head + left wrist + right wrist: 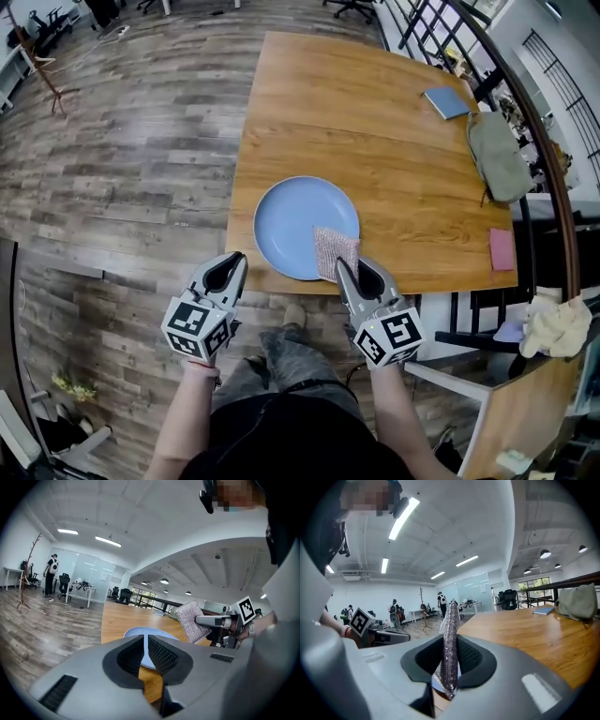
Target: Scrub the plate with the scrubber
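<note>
Right gripper has the scrubber pinched by its near edge, pad poking forward over the plate's near-right rim; the blue plate sits at the table's near edge, mostly ahead-left of those jaws; left gripper hangs just short of the table, jaws pressed together, empty; so the scrubbing looks like the right one's job.

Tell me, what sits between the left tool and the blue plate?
Only a bare strip of wooden table. The head view shows the left tool at the table's near edge, just short of the plate.
</note>
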### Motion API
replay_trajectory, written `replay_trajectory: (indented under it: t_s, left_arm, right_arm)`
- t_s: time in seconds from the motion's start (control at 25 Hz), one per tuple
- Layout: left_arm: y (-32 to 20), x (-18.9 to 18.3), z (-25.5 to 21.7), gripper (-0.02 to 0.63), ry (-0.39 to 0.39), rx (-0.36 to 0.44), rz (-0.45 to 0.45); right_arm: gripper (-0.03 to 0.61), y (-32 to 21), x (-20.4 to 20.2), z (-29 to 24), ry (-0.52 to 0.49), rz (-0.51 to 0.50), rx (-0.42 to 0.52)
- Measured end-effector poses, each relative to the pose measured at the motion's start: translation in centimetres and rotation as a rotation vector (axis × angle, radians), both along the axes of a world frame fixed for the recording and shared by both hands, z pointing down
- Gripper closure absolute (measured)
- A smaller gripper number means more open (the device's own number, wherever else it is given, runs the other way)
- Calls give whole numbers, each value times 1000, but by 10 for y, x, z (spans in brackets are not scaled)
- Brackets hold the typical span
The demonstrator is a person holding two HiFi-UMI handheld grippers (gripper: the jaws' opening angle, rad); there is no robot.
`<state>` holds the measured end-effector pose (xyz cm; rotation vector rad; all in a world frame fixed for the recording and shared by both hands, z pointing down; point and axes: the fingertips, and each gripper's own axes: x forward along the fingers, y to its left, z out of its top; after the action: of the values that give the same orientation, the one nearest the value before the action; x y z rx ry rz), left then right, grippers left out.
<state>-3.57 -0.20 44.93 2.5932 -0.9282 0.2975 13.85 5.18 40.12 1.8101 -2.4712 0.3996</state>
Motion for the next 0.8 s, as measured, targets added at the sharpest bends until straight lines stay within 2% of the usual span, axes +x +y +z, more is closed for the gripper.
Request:
replay_trajectory:
  t_s: [0.4,0.48,0.64,0.8]
  left_arm:
    - [-24,18,50,608,-86,-152,-72]
    - [-25,20,57,567,-84,-186,-91]
    - [-32,21,68,565,-83,-242,-107]
    - [-40,20,83,553,-109,-299,-124]
  right_arm:
    - [503,-50,-9,61,58,-228,-219]
    - [503,-53,-14,76,98,-290,-280]
    - [503,-63,-25,102,215,-399,-388]
    - [503,-75,-32,113,252,-440,-451]
